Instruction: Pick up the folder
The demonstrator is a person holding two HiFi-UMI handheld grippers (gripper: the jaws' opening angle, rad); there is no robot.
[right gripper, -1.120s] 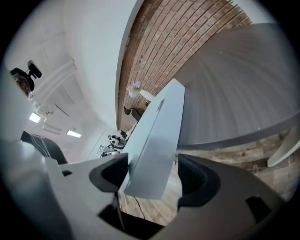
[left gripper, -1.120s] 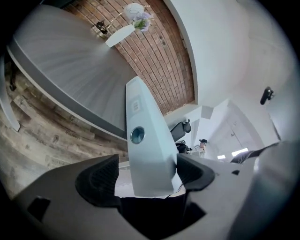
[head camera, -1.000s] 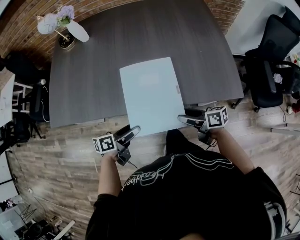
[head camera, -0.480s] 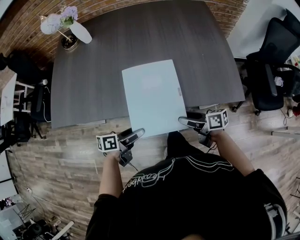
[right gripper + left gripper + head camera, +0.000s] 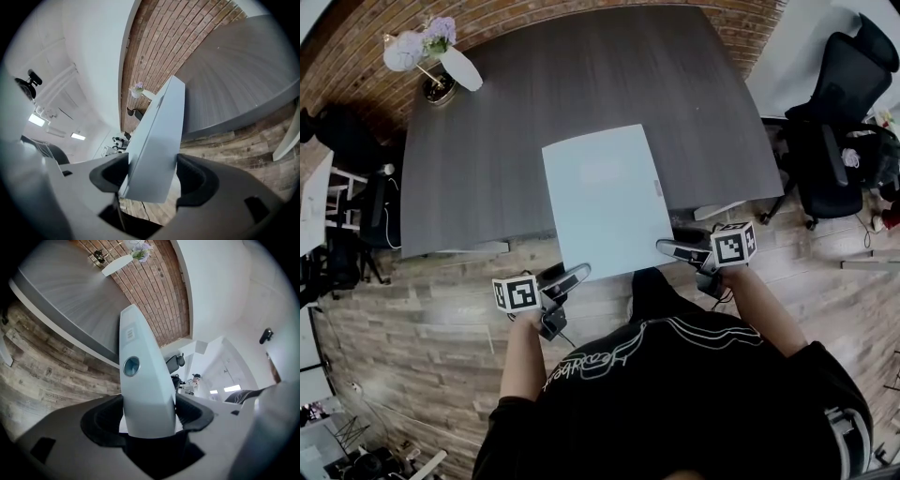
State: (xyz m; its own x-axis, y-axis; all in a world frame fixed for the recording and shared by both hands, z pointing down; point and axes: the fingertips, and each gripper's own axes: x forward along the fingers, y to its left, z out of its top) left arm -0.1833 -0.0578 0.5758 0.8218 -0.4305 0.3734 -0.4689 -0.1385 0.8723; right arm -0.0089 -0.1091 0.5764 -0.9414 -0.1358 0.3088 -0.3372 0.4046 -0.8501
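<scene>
Change: the folder (image 5: pixel 605 202) and both grippers have slid slightly toward the person, further past the table (image 5: pixel 487 141) edge.
Head view: the pale blue folder overhangs the table's near edge, with the left gripper (image 5: pixel 574 274) and the right gripper (image 5: pixel 667 248) at its near corners.
Left gripper view: jaws pinch the folder (image 5: pixel 140 380); the table lies beyond.
Right gripper view: jaws clamp the folder (image 5: pixel 157 145), tilted above the table edge.
</scene>
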